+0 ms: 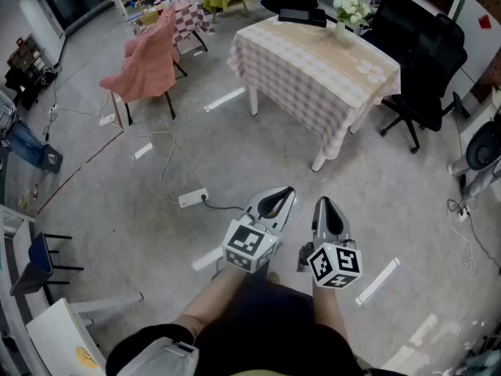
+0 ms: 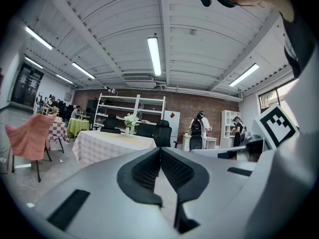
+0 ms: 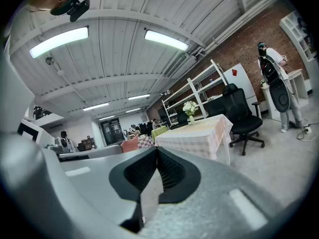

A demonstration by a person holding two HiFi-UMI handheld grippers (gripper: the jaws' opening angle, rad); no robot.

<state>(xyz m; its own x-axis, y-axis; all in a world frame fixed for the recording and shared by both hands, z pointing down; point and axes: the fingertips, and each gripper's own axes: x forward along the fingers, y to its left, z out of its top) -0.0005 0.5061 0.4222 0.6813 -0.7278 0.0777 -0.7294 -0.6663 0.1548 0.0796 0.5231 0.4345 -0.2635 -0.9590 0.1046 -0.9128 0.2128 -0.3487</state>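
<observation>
Although marker cubes hide their rear ends at lower centre, left gripper and right gripper jaws sit pressed together, empty.

The grey concrete floor bears a table on white legs, draped in a checked cloth. On the cloth stand a vase of white flowers at the far edge and, just beside it, a flat dark thing, perhaps a laptop. On the floor lie a white power strip, its cable (looping off toward a chair draped in pink cloth) and short white tape strips.
</observation>
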